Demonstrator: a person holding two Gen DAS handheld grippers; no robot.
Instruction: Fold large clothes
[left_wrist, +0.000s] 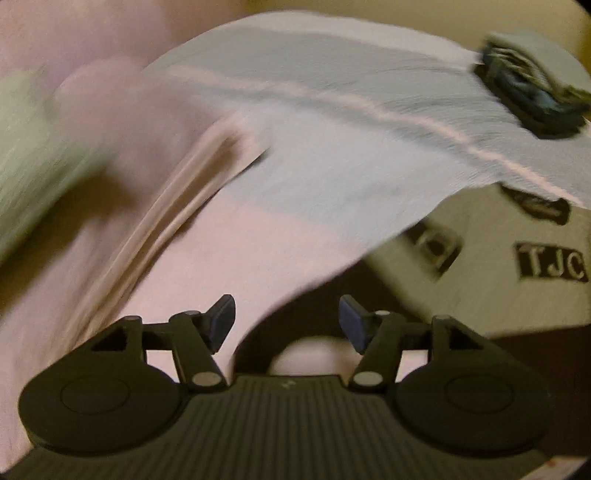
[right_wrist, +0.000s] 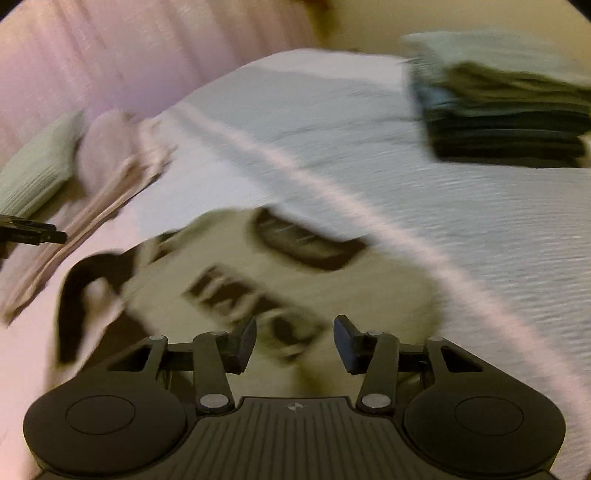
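1. My left tool (left_wrist: 287, 319) stands with its jaws apart and nothing between the pads; through the gap I see only pink sheet and a dark strip of cloth.
2. My right tool (right_wrist: 294, 341) is likewise parted and grips nothing; it hangs just over the cream garment, not touching it as far as I can tell.
3. The cream garment (right_wrist: 258, 280) with dark lettered patches lies on the bed directly ahead of the right tool, its printed face up and a dark sleeve or trim (right_wrist: 74, 295) curling off its left side. From the left wrist camera the same garment (left_wrist: 491, 266) sits to the right, partly tucked under the edge of the pale ribbed blanket (left_wrist: 351, 122).
4. The blanket (right_wrist: 461, 229) covers the far and right part of the bed, with a pink band running diagonally across it.
5. A stack of folded clothes (right_wrist: 506, 110), grey-green above and dark below, rests on the blanket at the far right.
6. At the left, a pale green folded piece (right_wrist: 33, 173) and pinkish folded cloth (right_wrist: 122, 173) lie by the pink sheet (left_wrist: 221, 251).
7. Both views are blurred, so finer detail escapes me.
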